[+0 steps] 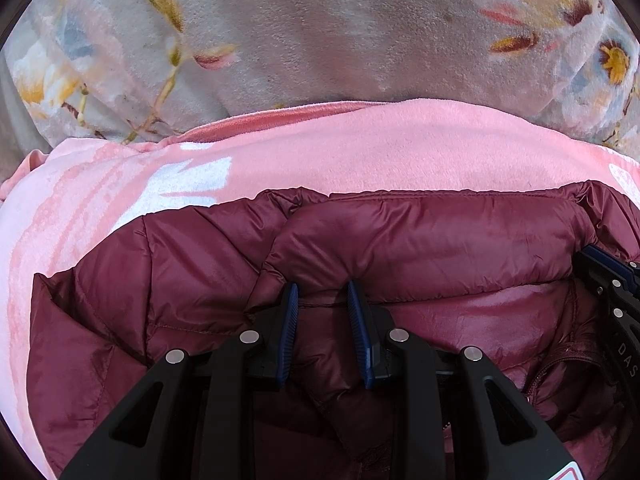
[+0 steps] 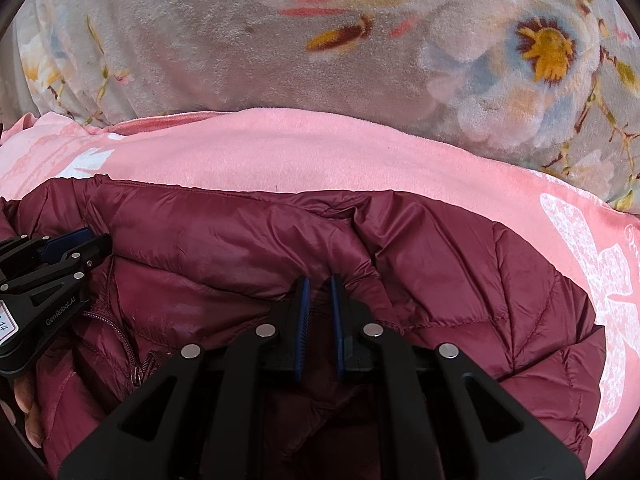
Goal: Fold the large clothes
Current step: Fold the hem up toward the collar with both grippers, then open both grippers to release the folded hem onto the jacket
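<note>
A maroon quilted puffer jacket (image 1: 420,240) lies on a pink blanket (image 1: 360,148), collar end away from me. My left gripper (image 1: 322,292) is shut on a fold of the jacket near the left end of the collar. My right gripper (image 2: 320,284) is shut on a fold of the jacket (image 2: 240,232) near the right end of the collar. The right gripper shows at the right edge of the left wrist view (image 1: 608,280). The left gripper shows at the left edge of the right wrist view (image 2: 60,256). The jacket's zipper (image 2: 138,364) lies between them.
The pink blanket (image 2: 320,152) has white prints. Behind it lies a grey floral fleece cover (image 1: 320,32), also in the right wrist view (image 2: 200,40). A person's fingers (image 2: 28,404) show at the lower left of the right wrist view.
</note>
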Demonstrator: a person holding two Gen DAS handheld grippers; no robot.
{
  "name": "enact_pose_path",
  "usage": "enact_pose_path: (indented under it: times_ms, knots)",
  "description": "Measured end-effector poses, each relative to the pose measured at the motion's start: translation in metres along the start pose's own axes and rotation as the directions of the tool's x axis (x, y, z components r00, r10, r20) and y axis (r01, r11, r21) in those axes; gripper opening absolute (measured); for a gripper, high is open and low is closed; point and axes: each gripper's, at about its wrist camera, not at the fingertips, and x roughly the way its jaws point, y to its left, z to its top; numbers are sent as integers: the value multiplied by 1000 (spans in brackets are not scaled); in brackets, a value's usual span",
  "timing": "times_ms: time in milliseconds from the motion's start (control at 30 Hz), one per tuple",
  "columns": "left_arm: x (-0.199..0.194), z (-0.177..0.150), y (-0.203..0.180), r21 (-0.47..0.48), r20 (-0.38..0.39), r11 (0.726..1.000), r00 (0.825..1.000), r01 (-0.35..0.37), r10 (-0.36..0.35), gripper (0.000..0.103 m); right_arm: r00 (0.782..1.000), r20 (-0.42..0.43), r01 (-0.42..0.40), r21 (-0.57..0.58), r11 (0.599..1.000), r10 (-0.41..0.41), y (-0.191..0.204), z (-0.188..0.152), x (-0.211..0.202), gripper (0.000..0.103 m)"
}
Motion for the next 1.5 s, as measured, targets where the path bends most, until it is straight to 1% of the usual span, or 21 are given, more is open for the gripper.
enact_pose_path:
  times_ms: [300,467,567,600,633,667,700,733,767,833,867,900,967,1000,1100,1200,1267,1400,1433,1467,1500]
  knots:
    - [2,0,-1,8,4,1000,1000,-7,7,27,1000,-2,1,3,1000,-1,1,0,2,9]
    - [4,2,-4,31,9,999,999,-32,32,27,999,-6,-36,36,999,36,-4,2,5,9]
    - [-7,-3,-1,42,-18,998,999,-48,49,33,997,-35,-69,84,994,72,-15,-2,-17,11]
    - [-22,-9,2,47,-38,997,997,-64,66,37,996,-40,-80,120,990,86,-22,-5,-31,16]
    - [-36,-15,4,40,-41,997,997,-63,64,51,991,-19,-124,178,976,129,-33,-11,-57,23]
    - [-53,-23,9,35,-36,998,998,-53,54,62,987,2,-155,213,965,159,-44,-20,-81,43]
    - [-72,-33,13,36,-26,998,999,-43,44,65,985,15,-173,230,958,174,-52,-28,-100,55]
    - [-101,-49,21,38,-13,999,1000,-15,15,70,982,30,-191,240,952,189,-63,-43,-128,56]
    - [-124,-65,30,39,-10,999,1000,21,-21,79,980,34,-199,241,950,197,-72,-57,-150,58]
    - [-163,-99,51,23,-22,997,997,71,-70,86,981,19,-193,237,952,194,-92,-102,-201,65]
    - [-181,-119,65,12,-35,996,995,91,-91,86,982,12,-185,238,953,187,-98,-120,-218,69]
    - [-193,-134,74,1,-46,995,994,99,-98,86,984,-2,-174,245,954,180,-107,-151,-242,71]
    - [-220,-179,106,-49,-80,993,991,105,-109,86,986,-28,-151,265,952,165,-120,-196,-271,72]
    - [-226,-193,116,-70,-93,992,990,102,-108,86,987,-51,-132,287,949,153,-128,-226,-288,72]
    - [-244,-248,151,-156,-139,983,983,98,-120,85,986,-94,-96,349,932,137,-146,-288,-316,73]
    - [-251,-289,170,-224,-180,971,976,84,-126,85,974,-112,-129,436,891,196,-158,-327,-321,73]
    - [-251,-311,178,-281,-200,954,966,102,-163,85,965,-96,-162,505,848,242,-162,-346,-320,73]
    - [-260,-323,175,-320,-172,938,966,132,-195,83,971,-44,-175,541,823,236,-155,-352,-316,75]
    - [-262,-323,171,-323,-168,936,965,139,-201,73,969,-34,-186,543,819,243,-152,-351,-316,73]
    - [-264,-323,167,-324,-165,933,962,156,-218,56,966,-27,-203,540,817,258,-148,-349,-315,57]
    - [-267,-323,163,-317,-164,933,959,170,-231,46,964,-28,-210,535,818,266,-144,-348,-314,36]
